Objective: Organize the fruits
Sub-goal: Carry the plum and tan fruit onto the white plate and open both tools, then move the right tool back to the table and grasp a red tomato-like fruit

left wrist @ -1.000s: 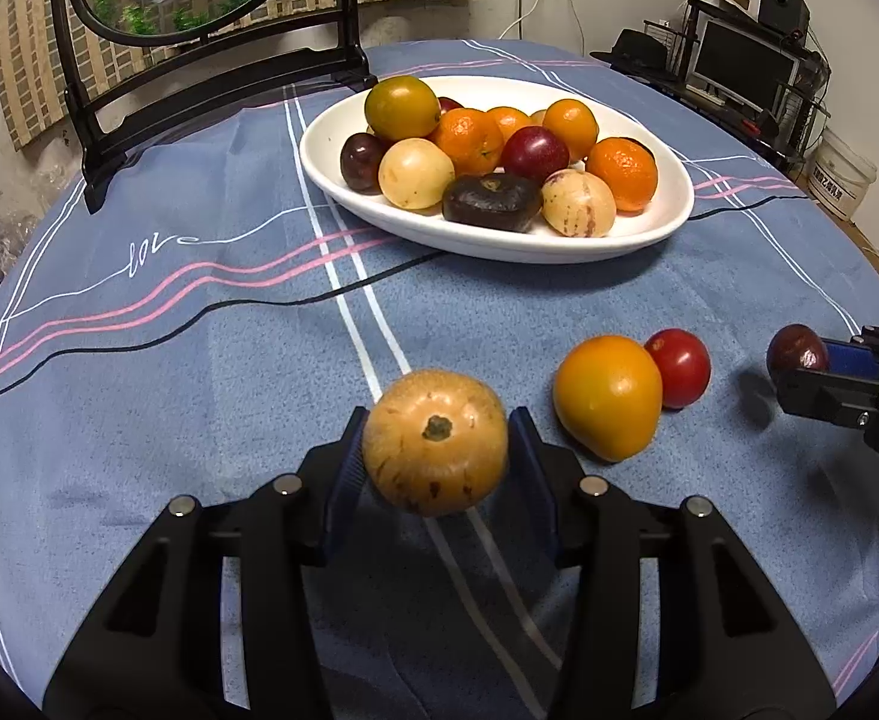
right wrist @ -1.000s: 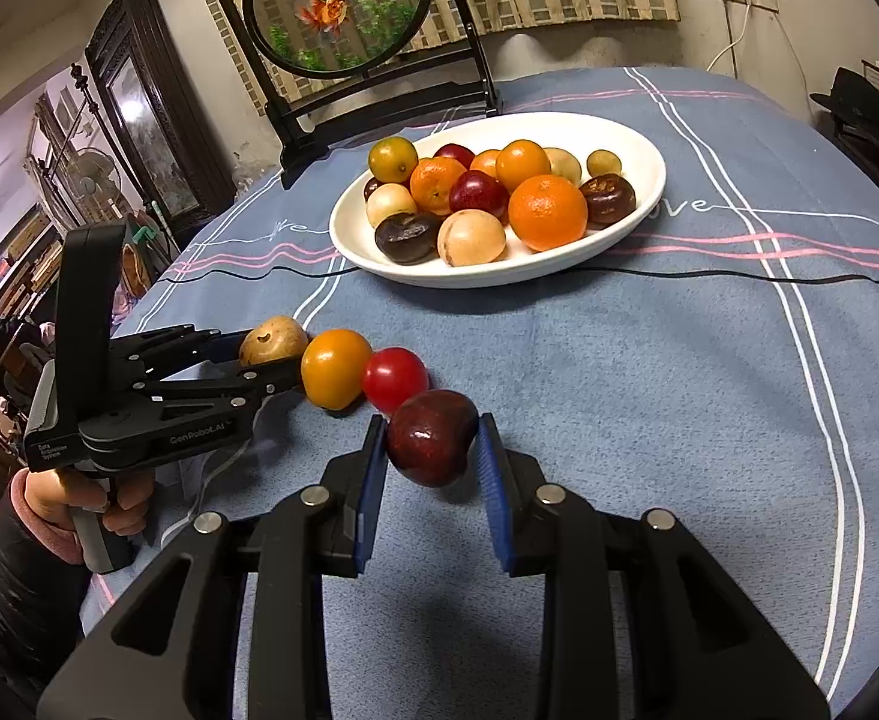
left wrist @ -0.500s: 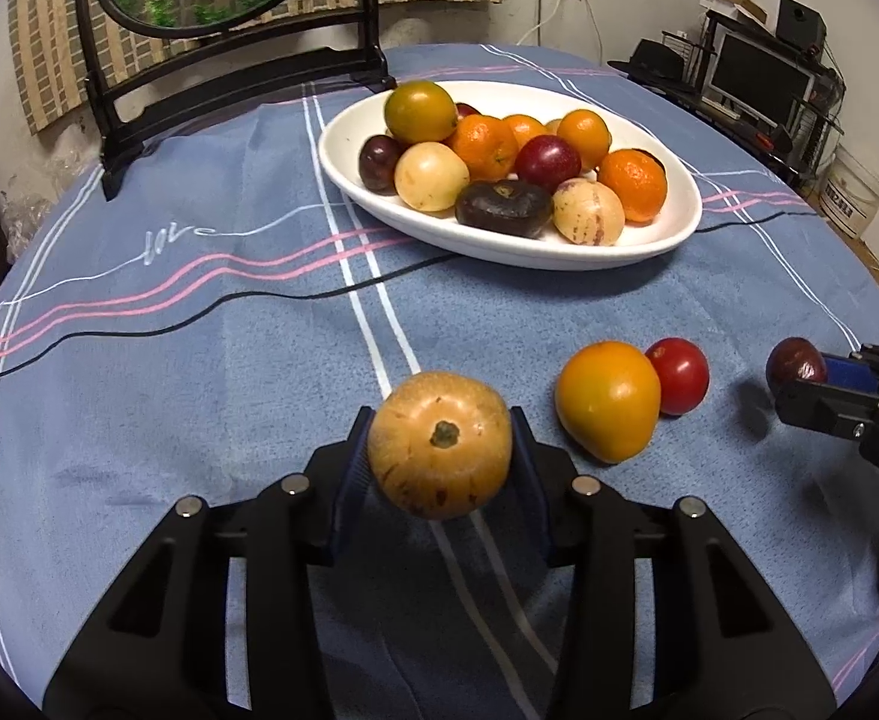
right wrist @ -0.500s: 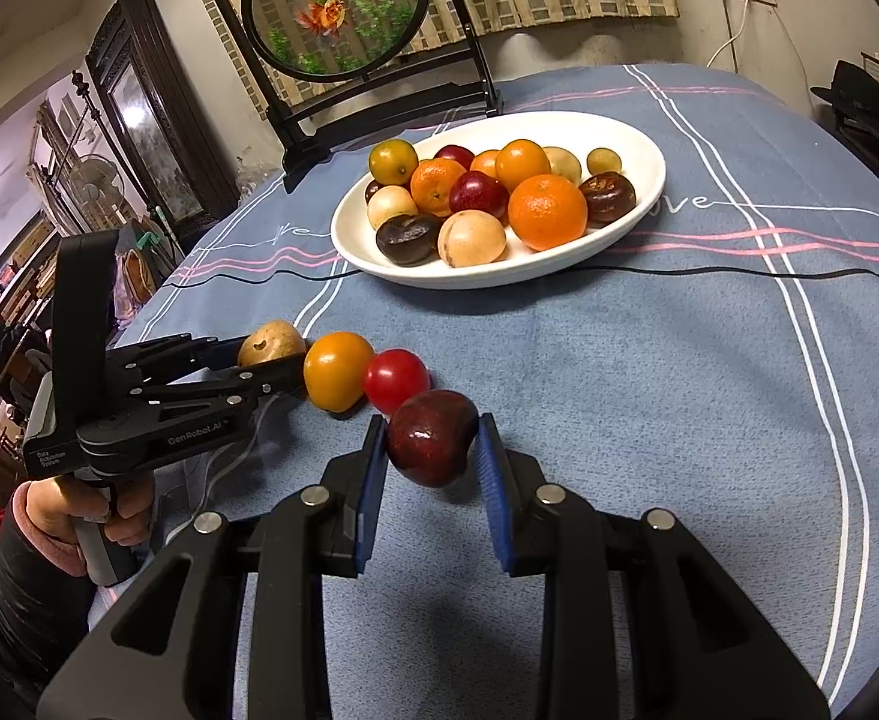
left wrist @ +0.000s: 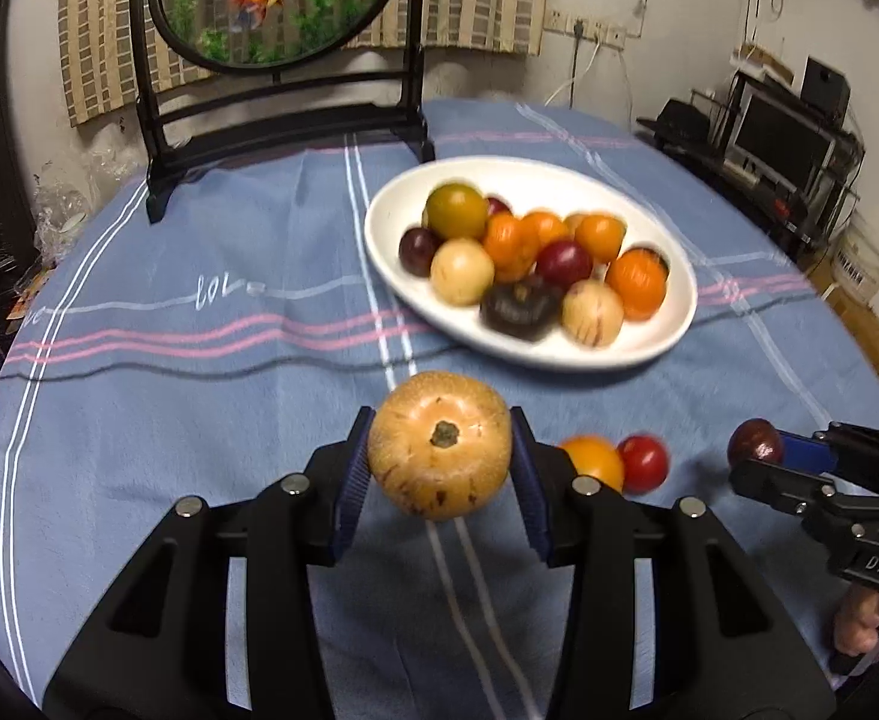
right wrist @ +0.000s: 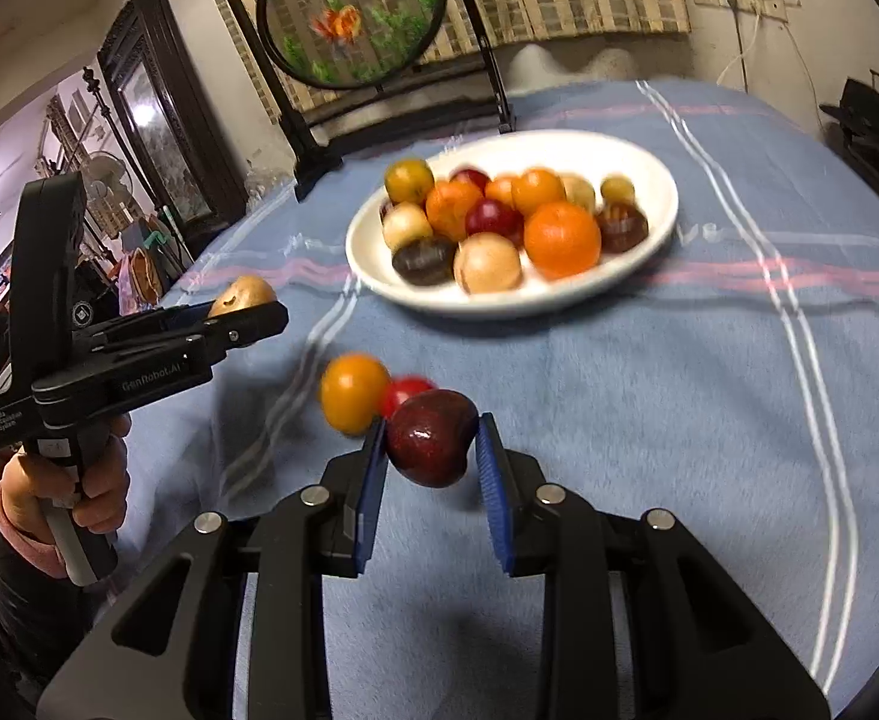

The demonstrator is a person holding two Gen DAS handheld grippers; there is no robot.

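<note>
The left gripper (left wrist: 439,468) pinches a speckled yellow fruit (left wrist: 439,445) clear of the tablecloth (left wrist: 199,420); the right gripper (right wrist: 431,459) clamps a dark red plum (right wrist: 431,446), both probably headed for the crowded white plate (left wrist: 667,336); an orange fruit (right wrist: 352,393) and a red one (right wrist: 406,391), slightly blurred, wait on the cloth.

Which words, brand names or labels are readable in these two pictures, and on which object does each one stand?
"GenRobot.AI": side of the left gripper, right wrist view.
"DAS": body of the right gripper, left wrist view.
"Data Acquisition System", small, only roughly legible: rear of the left gripper's body.
"love", white cursive embroidery, partly blurred: blue tablecloth.
No other text can be read.
</note>
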